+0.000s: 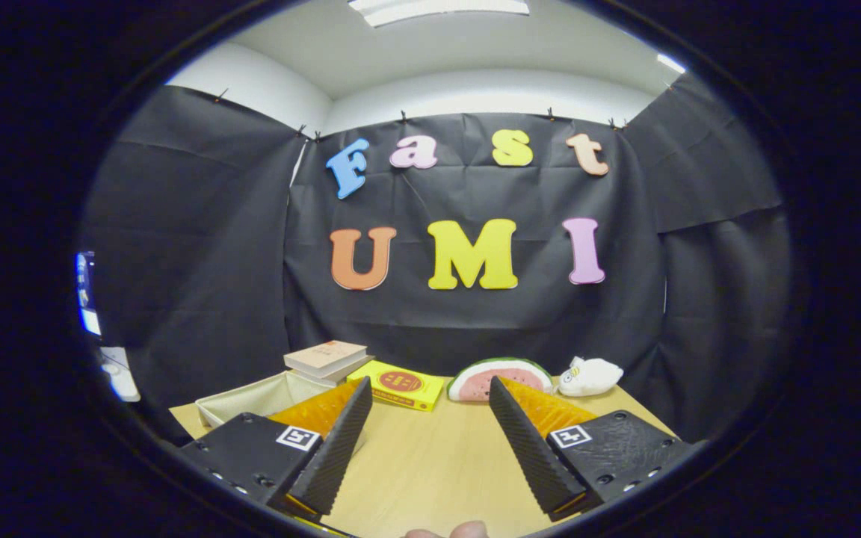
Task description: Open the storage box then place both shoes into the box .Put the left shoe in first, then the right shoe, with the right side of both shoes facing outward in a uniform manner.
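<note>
— Wooden table ahead of you: where's the box?

— Can't pick out the storage box or shoes from here. Beyond your fingers sit a fabric bin, books, a watermelon toy. Your gripper is spread wide, holding nothing. Which step you're at is unclear.

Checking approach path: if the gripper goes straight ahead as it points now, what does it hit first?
The gripper is open, nothing between its fingers. Ahead lies bare table, then roughly the gap between the yellow box and the watermelon slice toy; one of them may get clipped. Depth is unclear.
</note>
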